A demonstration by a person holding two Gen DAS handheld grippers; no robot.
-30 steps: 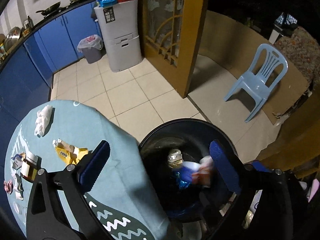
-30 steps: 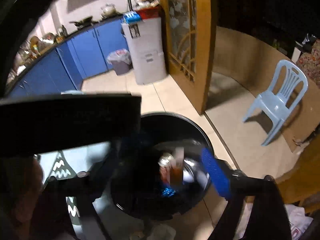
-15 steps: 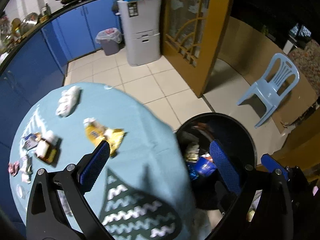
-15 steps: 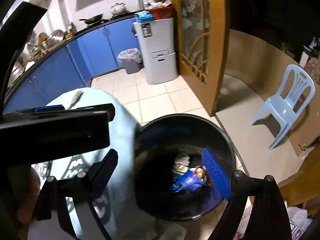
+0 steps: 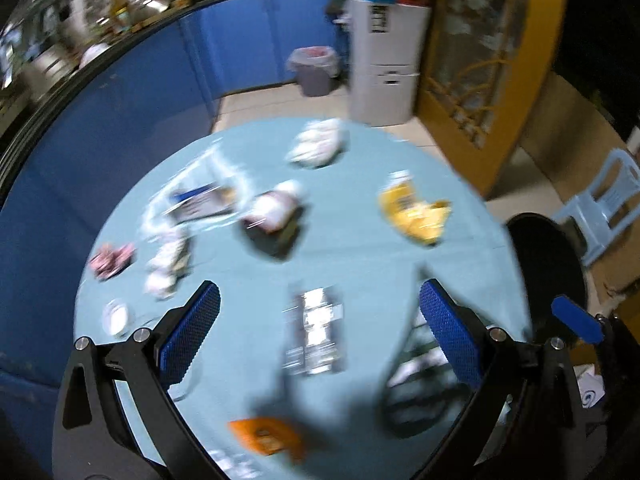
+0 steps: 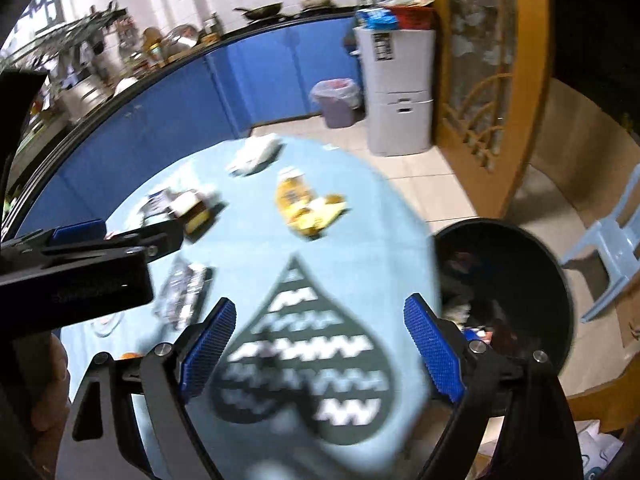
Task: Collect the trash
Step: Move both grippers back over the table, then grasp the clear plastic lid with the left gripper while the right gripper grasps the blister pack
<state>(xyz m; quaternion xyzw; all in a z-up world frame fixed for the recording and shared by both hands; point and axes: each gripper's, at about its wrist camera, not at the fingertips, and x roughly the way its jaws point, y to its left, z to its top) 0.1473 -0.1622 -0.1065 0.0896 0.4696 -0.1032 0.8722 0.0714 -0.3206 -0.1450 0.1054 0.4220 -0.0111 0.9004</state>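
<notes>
**Litter across a round blue table, bin at its edge**

The trash lies scattered on the table's pale blue cloth point(image 5: 360, 264) — a crumpled yellow wrapper point(image 5: 414, 212) toward the far right, a wad of white tissue point(image 5: 318, 146) near the far edge, a shiny silver foil packet point(image 5: 316, 334) flat in the middle, and an orange wrapper point(image 5: 266, 438) at the near side. All are blurred, so no print can be read.

The left gripper point(image 5: 320, 336) hangs above the foil packet, its textured blue pads spread wide, nothing between them. The right gripper point(image 6: 318, 340) is equally wide and empty over a dark heart-shaped zigzag pattern point(image 6: 308, 356) on the cloth.

A round black bin point(image 6: 536, 292) stands just beside the table's right edge, some rubbish dimly visible inside — beyond it, a pale blue plastic chair point(image 5: 600, 204).
</notes>
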